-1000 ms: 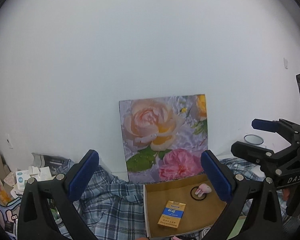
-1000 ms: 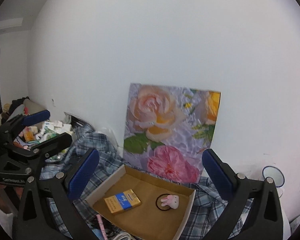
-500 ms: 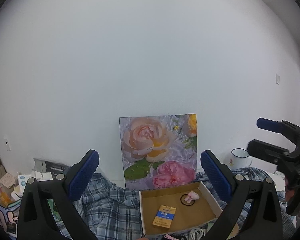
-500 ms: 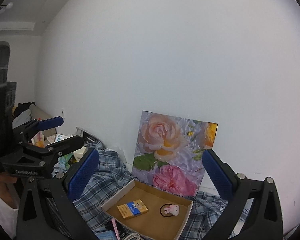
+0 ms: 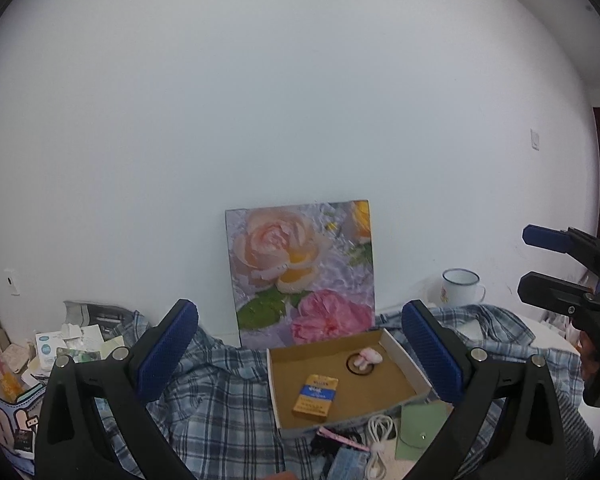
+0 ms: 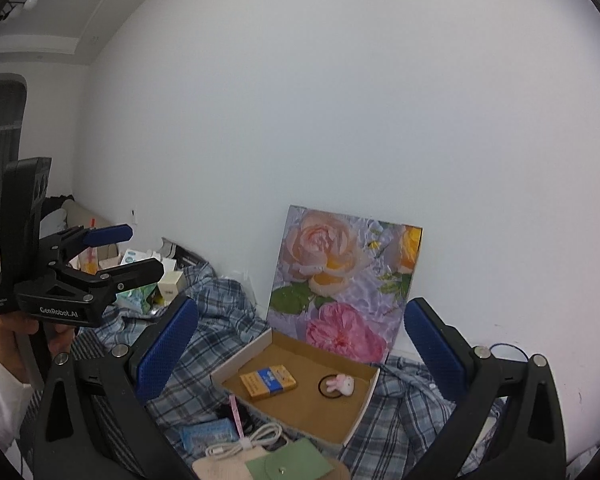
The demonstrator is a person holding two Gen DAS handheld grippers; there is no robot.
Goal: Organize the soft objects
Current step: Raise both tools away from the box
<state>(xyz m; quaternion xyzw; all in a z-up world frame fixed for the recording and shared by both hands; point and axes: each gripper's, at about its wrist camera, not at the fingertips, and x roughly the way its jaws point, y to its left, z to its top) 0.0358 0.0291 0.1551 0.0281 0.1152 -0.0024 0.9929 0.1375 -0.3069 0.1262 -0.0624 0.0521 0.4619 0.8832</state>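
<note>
Your left gripper (image 5: 300,354) & right gripper (image 6: 300,350) both gape wide, empty, high above the plaid shirt (image 5: 220,396). Drop carelessly & you'll snag the charging cable (image 6: 246,442) or tip the cardboard box (image 6: 236,368) resting on it.

You see a rose painting (image 5: 300,268) leaning upright against the white wall (image 5: 284,92) at the far side. Right of it an enamel mug (image 5: 460,286) stands near the wall. At the far left a heap of small cartons (image 5: 56,344) lies jumbled. In the shallow cardboard box (image 5: 404,364) before the painting lies a blue and yellow packet (image 5: 315,394), apart from a black ring with a pink bunny charm (image 5: 365,358). Near the box's front edge you find a coiled white cable (image 5: 378,438) and a green pouch (image 5: 420,426) just beside it.
</note>
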